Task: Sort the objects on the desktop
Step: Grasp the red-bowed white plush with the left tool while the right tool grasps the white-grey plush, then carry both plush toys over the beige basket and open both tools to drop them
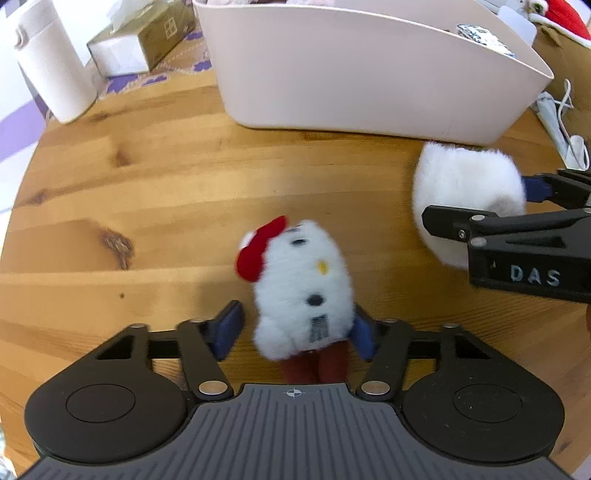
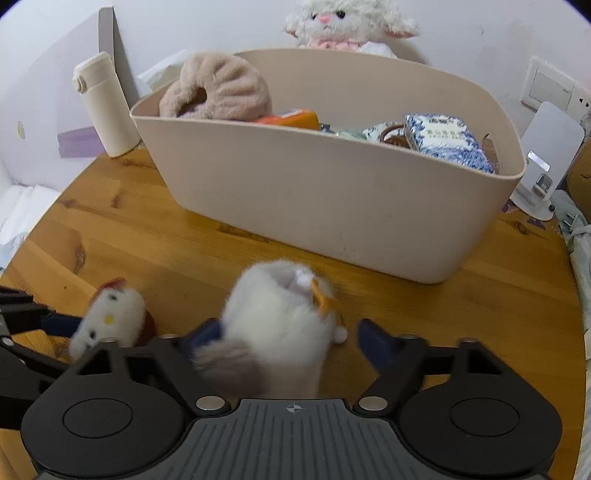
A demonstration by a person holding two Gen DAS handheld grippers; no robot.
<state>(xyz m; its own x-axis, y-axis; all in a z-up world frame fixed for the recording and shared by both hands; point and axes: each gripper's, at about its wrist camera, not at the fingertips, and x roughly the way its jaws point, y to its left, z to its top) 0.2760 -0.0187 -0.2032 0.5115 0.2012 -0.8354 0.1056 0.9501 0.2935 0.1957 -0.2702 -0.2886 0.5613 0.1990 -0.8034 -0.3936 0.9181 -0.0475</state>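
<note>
A white cat plush with a red bow [image 1: 301, 288] lies on the wooden table [image 1: 166, 192] between the blue pads of my left gripper [image 1: 295, 332]. The right pad touches its fur and the left pad stands a little apart, so the gripper is open. A fluffy white plush with an orange bit [image 2: 273, 325] sits between the pads of my right gripper [image 2: 291, 339]. That gripper's left pad is against the fur, its right pad is clear of it, and it is open too. In the left wrist view this second plush [image 1: 465, 181] lies at the right, in front of the bin.
A large beige bin [image 2: 332, 206] stands behind both toys and holds a tan plush [image 2: 218, 88], a blue patterned box [image 2: 443, 140] and other items. A white bottle [image 2: 107, 107] and a tissue box [image 1: 144, 40] stand at the back left. A lamb plush [image 2: 347, 22] sits behind the bin.
</note>
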